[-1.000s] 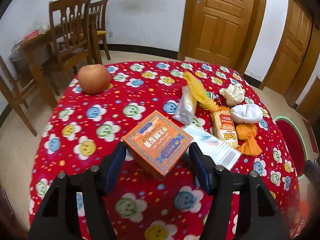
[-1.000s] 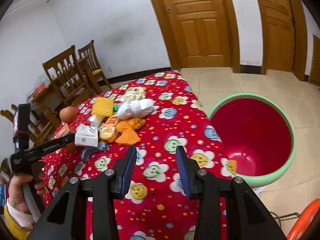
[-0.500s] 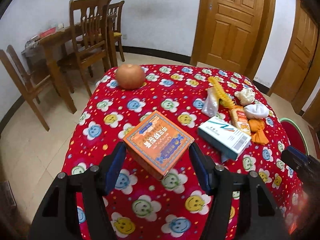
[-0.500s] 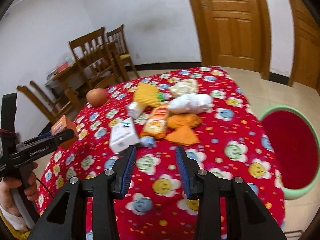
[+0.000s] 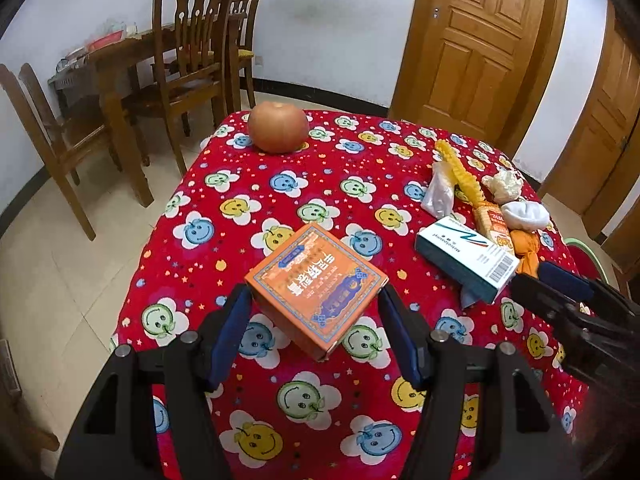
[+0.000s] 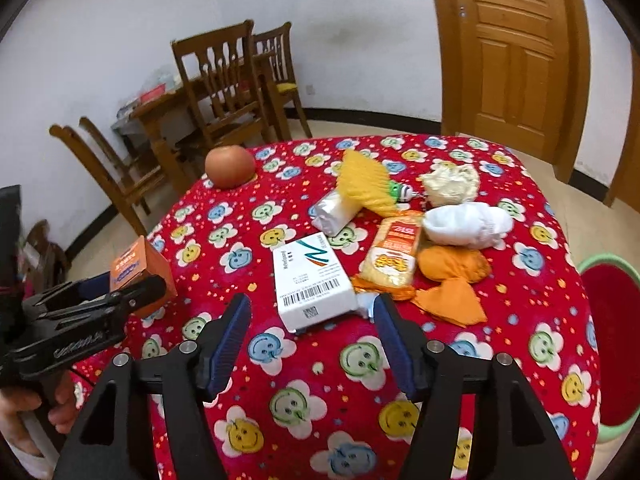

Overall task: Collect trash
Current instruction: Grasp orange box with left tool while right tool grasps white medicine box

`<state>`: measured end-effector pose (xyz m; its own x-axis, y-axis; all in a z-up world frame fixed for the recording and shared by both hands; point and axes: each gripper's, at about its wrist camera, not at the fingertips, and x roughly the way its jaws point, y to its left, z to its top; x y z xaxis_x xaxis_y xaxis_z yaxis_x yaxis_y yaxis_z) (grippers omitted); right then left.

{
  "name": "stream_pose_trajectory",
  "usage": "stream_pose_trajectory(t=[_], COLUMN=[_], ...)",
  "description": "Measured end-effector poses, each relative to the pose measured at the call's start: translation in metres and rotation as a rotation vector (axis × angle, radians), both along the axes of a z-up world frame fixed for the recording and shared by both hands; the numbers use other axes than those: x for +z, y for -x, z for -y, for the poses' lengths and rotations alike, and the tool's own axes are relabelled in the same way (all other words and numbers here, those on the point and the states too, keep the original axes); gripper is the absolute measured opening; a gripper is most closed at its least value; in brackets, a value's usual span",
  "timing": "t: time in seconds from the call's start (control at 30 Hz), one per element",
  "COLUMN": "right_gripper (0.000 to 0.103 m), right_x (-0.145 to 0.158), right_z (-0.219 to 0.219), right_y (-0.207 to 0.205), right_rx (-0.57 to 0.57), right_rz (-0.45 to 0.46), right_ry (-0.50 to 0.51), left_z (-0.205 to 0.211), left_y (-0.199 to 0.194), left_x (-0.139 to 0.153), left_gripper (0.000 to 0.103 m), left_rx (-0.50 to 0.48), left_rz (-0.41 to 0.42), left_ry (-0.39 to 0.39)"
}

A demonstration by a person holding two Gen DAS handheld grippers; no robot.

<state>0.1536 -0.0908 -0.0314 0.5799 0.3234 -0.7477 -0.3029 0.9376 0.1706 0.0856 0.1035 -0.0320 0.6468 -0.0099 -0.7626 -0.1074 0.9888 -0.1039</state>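
My left gripper [image 5: 316, 328] is shut on an orange box [image 5: 316, 286] and holds it above the red flowered tablecloth [image 5: 320, 184]; it also shows in the right wrist view [image 6: 136, 272]. My right gripper [image 6: 312, 332] is open and empty, just in front of a white and teal box [image 6: 312, 284]. Beyond it lie a yellow snack packet [image 6: 394, 256], an orange wrapper [image 6: 452, 276], a white cloth wad [image 6: 468, 224], a crumpled tissue [image 6: 452, 180], a yellow ruffled piece [image 6: 366, 188] and a small white bag [image 6: 334, 210].
An apple [image 5: 278, 128] sits at the table's far left corner. A red bin with a green rim [image 6: 612, 344] stands on the floor right of the table. Wooden chairs [image 5: 188, 60] and a wooden table stand behind. Wooden doors [image 5: 476, 40] line the wall.
My left gripper has drawn back with the orange box toward the table's near left. My right gripper has swung left from the bin, come up to the white and teal box, and opened wider.
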Motion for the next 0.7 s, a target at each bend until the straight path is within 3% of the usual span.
stream_pose_trajectory(t=[0.7], right_gripper=[0.065], right_x=[-0.030], right_z=[-0.021], right_y=[-0.033], right_rx=[0.013], right_rz=[-0.026], right_ry=[0.069], left_z=[0.002], left_y=[-0.002], left_x=[-0.011], left_gripper=[0.065], left_rx=[-0.006], left_rz=[-0.016], left_ry=[0.007])
